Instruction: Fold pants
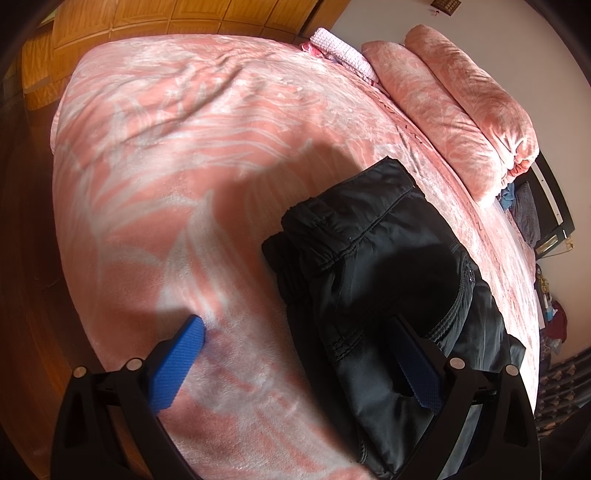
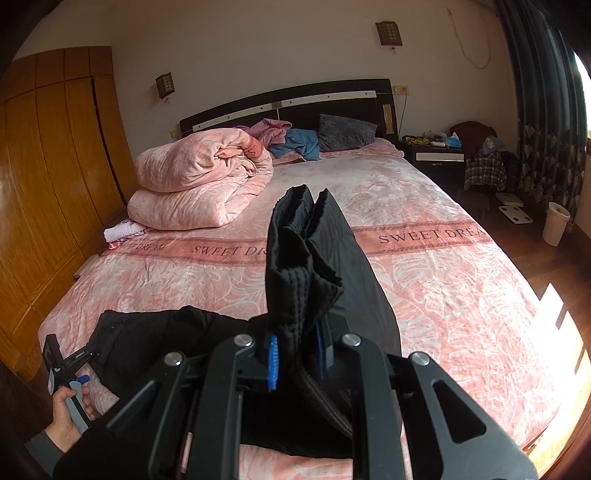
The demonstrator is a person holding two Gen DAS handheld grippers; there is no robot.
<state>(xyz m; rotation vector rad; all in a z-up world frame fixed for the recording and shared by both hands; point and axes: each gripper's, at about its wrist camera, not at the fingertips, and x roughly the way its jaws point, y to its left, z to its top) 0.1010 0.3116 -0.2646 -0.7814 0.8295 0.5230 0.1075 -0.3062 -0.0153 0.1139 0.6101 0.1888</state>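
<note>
Pink bed, pants hiding right gripper jaws

Wooden wardrobe, dark headboard

A lived-in home bedroom. Double bed with dark headboard, pink bedspread printed "SWEET DREAM", rolled pink quilt and loose clothes by a grey pillow. Full-height wooden wardrobe along one side, two wall lamps above, cluttered nightstand, patterned dark curtain, wooden floor, what looks like bathroom scales beside a white bin.
</note>
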